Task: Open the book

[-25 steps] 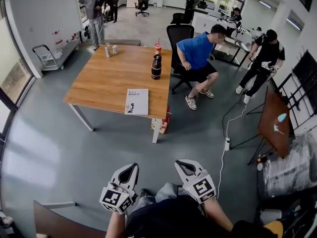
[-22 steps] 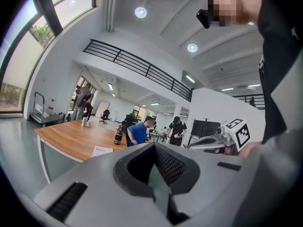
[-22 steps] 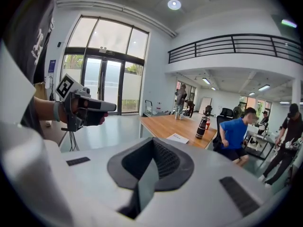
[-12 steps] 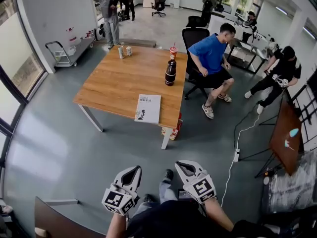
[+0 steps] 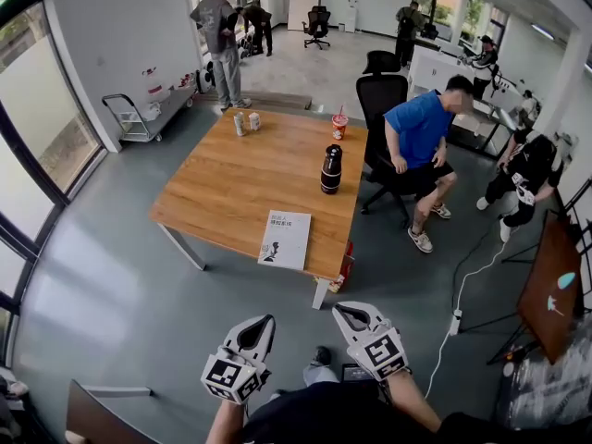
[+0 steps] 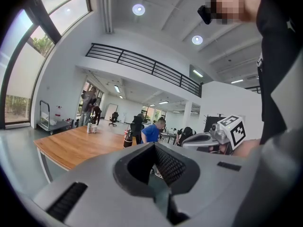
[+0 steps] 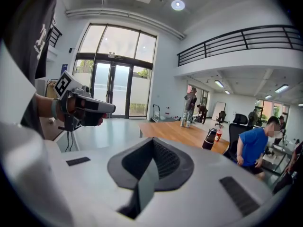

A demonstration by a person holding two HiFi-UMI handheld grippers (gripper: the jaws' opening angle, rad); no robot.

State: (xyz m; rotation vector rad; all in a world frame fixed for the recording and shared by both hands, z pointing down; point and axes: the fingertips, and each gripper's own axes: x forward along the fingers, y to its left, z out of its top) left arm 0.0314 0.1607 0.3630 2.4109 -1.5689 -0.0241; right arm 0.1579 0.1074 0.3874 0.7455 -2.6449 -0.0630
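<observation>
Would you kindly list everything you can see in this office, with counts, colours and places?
table: one, wooden, middle of the room
book: one, white, closed, at the table's near edge
bottle: one, black, upright on the table's right part
cup: one, red with a straw, beyond the bottle
cans: two, pale, at the table's far edge
office chair: one, black, right of the table
seated person: one, blue shirt, right of the table
standing person: one, grey clothes, beyond the table
cart: one, grey, by the left wall
left gripper: one, grey, shut, empty
right gripper: one, grey, shut, empty
</observation>
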